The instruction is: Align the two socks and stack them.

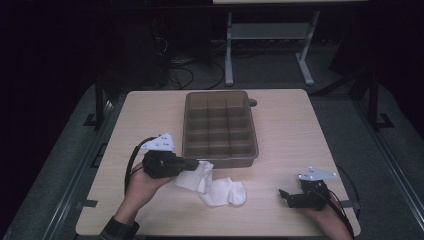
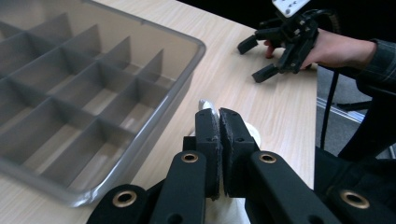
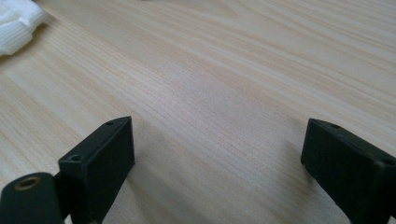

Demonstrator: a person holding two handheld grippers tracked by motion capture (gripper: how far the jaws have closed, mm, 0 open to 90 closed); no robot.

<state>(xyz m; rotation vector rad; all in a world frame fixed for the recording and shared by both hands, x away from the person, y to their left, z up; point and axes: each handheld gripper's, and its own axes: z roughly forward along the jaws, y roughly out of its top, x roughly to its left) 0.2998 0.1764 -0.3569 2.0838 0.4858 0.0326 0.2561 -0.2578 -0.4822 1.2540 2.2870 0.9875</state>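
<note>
At frame centre, the grey divided tray sits with bare compartments. Below it, the left gripper clenches the white sock; the right gripper, lower right, stands released.

A grey divided tray sits mid-table — on a light wooden table — every compartment bare.

Lab: cables, dark rig.
</note>
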